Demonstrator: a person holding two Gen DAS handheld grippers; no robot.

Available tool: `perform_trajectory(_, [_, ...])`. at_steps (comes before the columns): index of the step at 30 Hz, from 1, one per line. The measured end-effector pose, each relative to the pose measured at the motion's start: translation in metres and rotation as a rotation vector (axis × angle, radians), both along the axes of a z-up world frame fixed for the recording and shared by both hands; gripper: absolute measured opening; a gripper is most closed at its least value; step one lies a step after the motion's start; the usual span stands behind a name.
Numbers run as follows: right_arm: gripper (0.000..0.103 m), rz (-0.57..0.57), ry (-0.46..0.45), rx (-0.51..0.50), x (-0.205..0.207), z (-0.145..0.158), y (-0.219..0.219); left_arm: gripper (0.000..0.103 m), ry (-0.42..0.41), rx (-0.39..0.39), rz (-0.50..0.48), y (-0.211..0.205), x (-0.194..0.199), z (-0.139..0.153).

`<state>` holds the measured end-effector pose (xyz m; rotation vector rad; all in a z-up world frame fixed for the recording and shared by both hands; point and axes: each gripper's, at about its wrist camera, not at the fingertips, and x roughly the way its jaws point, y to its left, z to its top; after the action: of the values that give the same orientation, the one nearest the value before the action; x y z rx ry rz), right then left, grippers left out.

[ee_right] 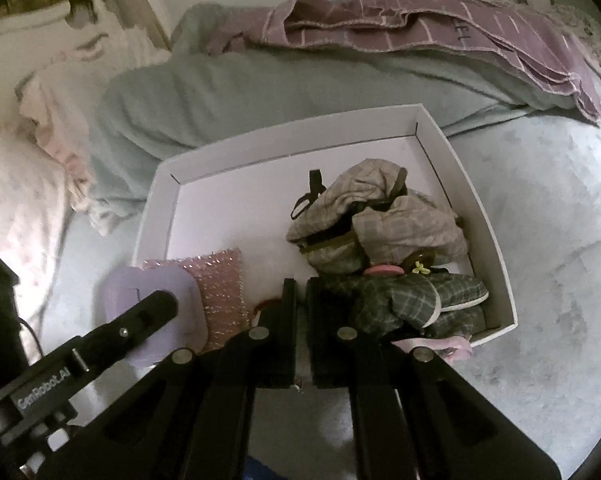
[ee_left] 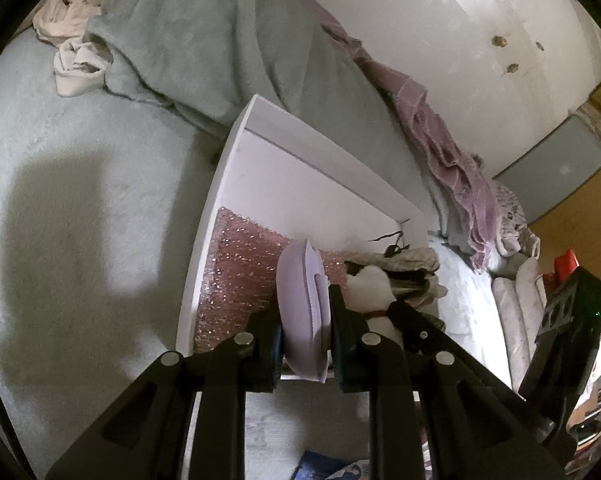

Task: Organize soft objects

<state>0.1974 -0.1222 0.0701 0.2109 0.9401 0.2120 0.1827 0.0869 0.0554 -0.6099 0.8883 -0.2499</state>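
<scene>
My left gripper [ee_left: 304, 336] is shut on a flat lavender soft pad [ee_left: 300, 308] and holds it on edge over the near left corner of a white cardboard box [ee_left: 228, 168]. The pad [ee_right: 140, 304] and the left gripper [ee_right: 156, 304] also show in the right wrist view. A pink sparkly cushion [ee_right: 224, 292] lies in the box [ee_right: 260, 140] below it. Crumpled plaid fabric items [ee_right: 384, 216] and a dark green plaid piece [ee_right: 412, 300] fill the box's right side. My right gripper [ee_right: 300, 296] hangs over the box's near edge, jaws nearly together with nothing visible between them. A white plush toy [ee_left: 370, 288] is beside the pad.
The box sits on a pale fluffy bed cover [ee_right: 540, 240]. A grey-green blanket [ee_right: 260, 80] and a purple checked cloth [ee_right: 420, 20] are bunched behind it. Pink and white clothes [ee_right: 40, 140] lie at the left. A wall [ee_left: 460, 40] stands beyond.
</scene>
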Motion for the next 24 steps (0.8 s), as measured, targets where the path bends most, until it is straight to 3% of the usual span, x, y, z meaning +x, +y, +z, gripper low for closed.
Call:
perform_trajectory(7, [0.015,0.035,-0.007,0.206,-0.004,0.015,-0.025,0.018,-0.087,-0.053,-0.057,-0.006,-0.012,0.019])
perform_trajectory(13, [0.043,0.063,-0.017,0.422,-0.005,0.013,-0.044,0.018,-0.079,-0.146,-0.069,-0.003,-0.009,0.011])
perform_trajectory(21, [0.044,0.145,0.074,0.621,0.003,-0.007,-0.036,0.018,-0.118,-0.377,-0.118,0.009,-0.007,0.004])
perform_trajectory(24, [0.043,0.161,0.080,0.693,0.004,-0.013,-0.033,0.017,-0.132,-0.388,-0.118,0.010,-0.009,0.006])
